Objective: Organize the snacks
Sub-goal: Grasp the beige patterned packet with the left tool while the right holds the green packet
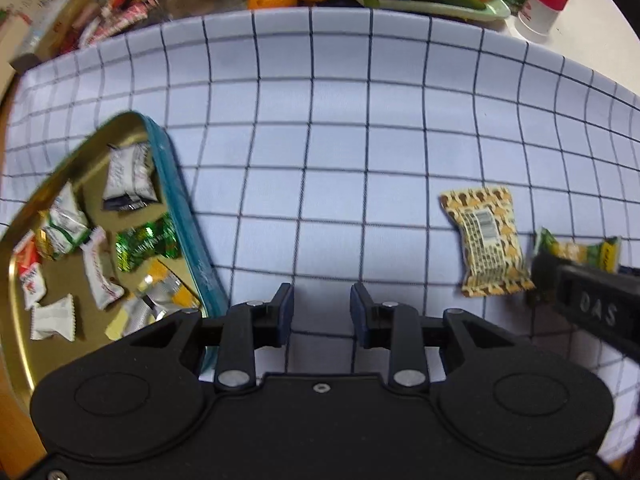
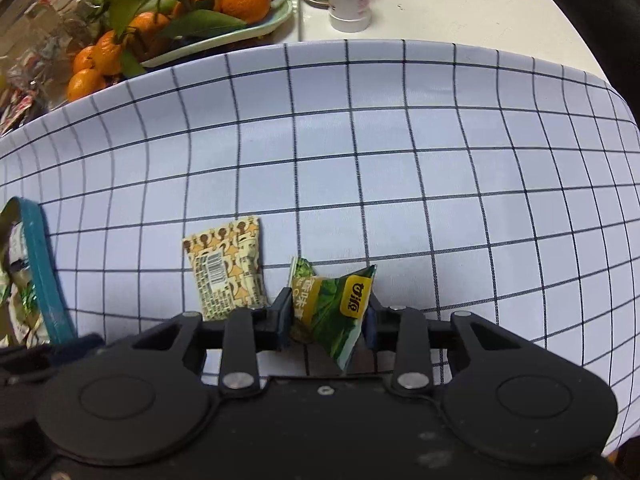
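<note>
The right gripper (image 2: 328, 316) holds a green snack packet (image 2: 332, 312) clamped between its pads, just above the checked cloth (image 2: 400, 160). A beige patterned packet (image 2: 226, 272) lies just beside its left finger. The left gripper (image 1: 322, 312) stands half open and empty, near the gold tray (image 1: 120, 124) of snacks.

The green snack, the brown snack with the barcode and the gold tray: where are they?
green snack (image 2: 332, 312), right wrist view, middle of its wrapper.
brown snack (image 1: 486, 240), left wrist view, on its barcode label.
gold tray (image 1: 120, 128), left wrist view, bare inner wall near the top.
</note>
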A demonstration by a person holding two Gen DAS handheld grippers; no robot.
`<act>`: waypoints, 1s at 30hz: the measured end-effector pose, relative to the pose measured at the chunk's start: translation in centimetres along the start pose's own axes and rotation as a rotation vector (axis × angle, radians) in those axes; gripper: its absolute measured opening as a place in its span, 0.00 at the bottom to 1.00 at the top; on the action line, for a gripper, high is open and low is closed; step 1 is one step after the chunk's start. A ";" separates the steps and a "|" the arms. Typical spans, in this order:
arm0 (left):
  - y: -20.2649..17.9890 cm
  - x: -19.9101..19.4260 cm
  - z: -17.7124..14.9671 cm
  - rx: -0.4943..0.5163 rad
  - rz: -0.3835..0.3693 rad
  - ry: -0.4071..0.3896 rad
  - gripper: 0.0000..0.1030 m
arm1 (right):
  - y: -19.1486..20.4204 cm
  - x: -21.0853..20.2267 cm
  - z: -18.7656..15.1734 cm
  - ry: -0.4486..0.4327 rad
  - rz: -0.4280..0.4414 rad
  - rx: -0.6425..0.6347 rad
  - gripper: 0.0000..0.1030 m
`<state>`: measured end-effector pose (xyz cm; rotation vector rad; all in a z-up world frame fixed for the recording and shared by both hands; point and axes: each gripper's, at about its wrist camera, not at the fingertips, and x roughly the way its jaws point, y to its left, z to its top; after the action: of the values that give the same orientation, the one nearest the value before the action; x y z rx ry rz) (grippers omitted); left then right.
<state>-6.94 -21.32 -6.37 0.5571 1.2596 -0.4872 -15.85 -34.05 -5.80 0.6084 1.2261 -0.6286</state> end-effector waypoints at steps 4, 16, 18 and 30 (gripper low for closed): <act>-1.4 -0.7 0.4 -0.024 0.087 -0.068 0.40 | -0.1 -1.8 -1.0 -0.047 0.056 -0.055 0.34; -2.8 -0.2 1.5 -0.045 -0.033 -0.026 0.40 | -1.8 -4.7 -3.5 -0.096 0.130 -0.203 0.33; -3.6 -0.2 1.7 -0.029 -0.048 -0.029 0.40 | -2.2 -4.6 -3.5 -0.091 0.127 -0.215 0.33; -7.9 -0.8 1.2 0.028 -0.073 -0.053 0.41 | -2.8 -4.3 -3.7 -0.088 0.136 -0.214 0.33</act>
<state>-11.11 -28.14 -6.33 0.5200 1.2271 -0.5775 -21.28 -32.83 -2.69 0.4747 1.1415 -0.4001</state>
